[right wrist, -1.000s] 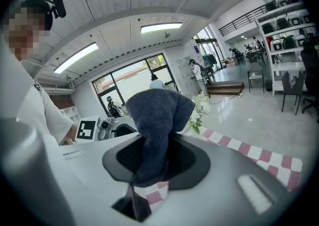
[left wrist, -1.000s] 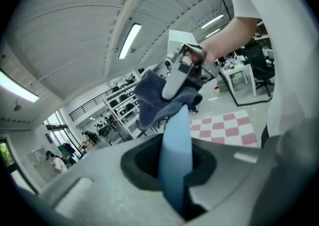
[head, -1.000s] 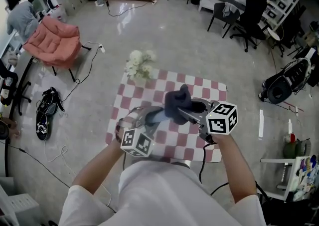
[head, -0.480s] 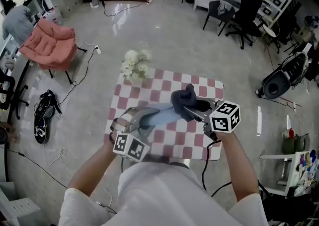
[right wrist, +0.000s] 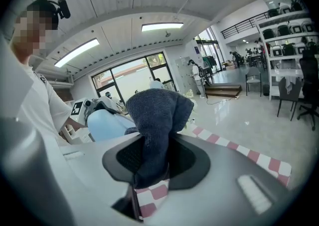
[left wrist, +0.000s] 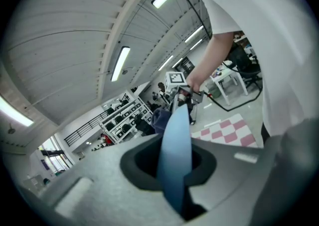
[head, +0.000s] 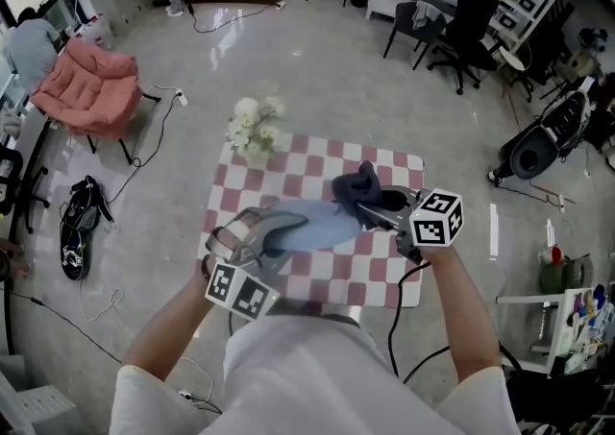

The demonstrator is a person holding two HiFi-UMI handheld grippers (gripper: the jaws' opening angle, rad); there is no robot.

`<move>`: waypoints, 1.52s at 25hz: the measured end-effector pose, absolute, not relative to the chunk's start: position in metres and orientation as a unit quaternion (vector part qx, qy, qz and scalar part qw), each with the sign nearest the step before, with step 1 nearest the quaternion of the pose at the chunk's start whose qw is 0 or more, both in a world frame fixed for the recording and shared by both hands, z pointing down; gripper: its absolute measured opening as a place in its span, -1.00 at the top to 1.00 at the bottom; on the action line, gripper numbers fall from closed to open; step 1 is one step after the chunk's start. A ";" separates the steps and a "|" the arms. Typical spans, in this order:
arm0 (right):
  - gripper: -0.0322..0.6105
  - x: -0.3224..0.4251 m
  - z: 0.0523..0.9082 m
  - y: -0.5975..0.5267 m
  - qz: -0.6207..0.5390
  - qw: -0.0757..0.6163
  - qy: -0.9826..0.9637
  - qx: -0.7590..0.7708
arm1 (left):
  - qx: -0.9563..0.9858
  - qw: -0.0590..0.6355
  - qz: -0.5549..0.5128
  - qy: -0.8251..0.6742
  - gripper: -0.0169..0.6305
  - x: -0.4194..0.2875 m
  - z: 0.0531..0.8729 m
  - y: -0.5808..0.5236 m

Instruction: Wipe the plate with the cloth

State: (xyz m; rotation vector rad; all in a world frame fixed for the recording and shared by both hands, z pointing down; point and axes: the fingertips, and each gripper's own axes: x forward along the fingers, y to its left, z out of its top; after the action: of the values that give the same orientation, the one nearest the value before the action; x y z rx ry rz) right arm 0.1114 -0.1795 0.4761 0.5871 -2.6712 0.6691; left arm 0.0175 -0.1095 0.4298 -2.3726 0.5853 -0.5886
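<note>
Blue plate (left wrist: 175, 135) edge-on between left hand-held gripper (head: 258, 236) jaws; head view: oval.

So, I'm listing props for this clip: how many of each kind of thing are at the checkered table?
Plate: 1
Cloth: 1
Flower bunch: 1
Tools: 2, left tool and right tool
Total: 5
</note>
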 end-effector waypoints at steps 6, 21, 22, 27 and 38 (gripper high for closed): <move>0.54 0.111 0.484 -0.180 0.274 0.142 -0.938 0.159 | -0.898 0.329 -0.213 0.199 0.84 0.021 0.424 -0.101; 0.54 0.096 0.478 -0.208 0.222 0.204 -0.946 0.121 | -0.909 0.342 -0.191 0.142 0.84 0.036 0.413 -0.079; 0.54 0.093 0.476 -0.211 0.212 0.212 -0.947 0.118 | -0.910 0.343 -0.188 0.138 0.84 0.038 0.411 -0.077; 0.54 0.065 0.470 -0.209 0.206 0.217 -0.952 0.066 | -0.915 0.342 -0.175 0.118 0.84 0.051 0.407 -0.070; 0.53 0.008 0.450 -0.151 0.236 0.209 -0.943 -0.106 | -0.920 0.350 -0.161 0.078 0.84 0.069 0.400 -0.054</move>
State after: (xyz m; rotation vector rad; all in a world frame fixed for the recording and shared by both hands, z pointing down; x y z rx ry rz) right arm 0.0084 -0.1507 0.4503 -0.2951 -2.6233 0.6560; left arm 0.0694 -0.0536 0.4005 -2.3816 0.2011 -0.4164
